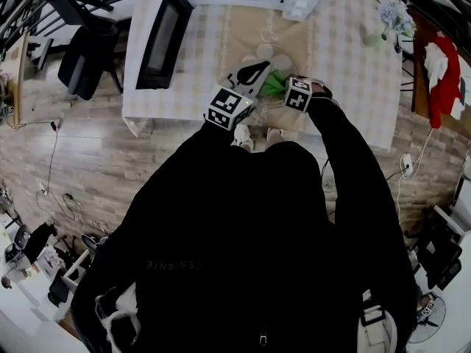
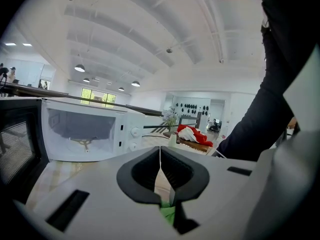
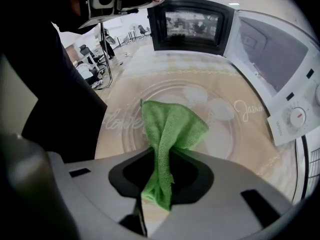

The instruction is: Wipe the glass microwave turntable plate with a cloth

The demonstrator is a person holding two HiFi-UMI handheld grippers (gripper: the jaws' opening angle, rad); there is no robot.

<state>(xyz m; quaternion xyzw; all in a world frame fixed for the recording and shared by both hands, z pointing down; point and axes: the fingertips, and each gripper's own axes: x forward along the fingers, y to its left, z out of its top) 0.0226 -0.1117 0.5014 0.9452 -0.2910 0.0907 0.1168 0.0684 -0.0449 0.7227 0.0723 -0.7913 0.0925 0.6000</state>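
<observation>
Green cloth (image 3: pixel 172 129) pinched in right gripper (image 3: pixel 160 160) over glass turntable plate (image 3: pixel 227 134), left gripper (image 2: pixel 161 158) closed with nothing seen inside, so unbraced plate could skid off tabletop's (image 1: pixel 353 87) near edge when wiped.

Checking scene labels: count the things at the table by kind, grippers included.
grippers: 2 (left gripper, right gripper)
microwave: 1
glass turntable plate: 1
green cloth: 1
flower vase: 1
Total: 6
</observation>
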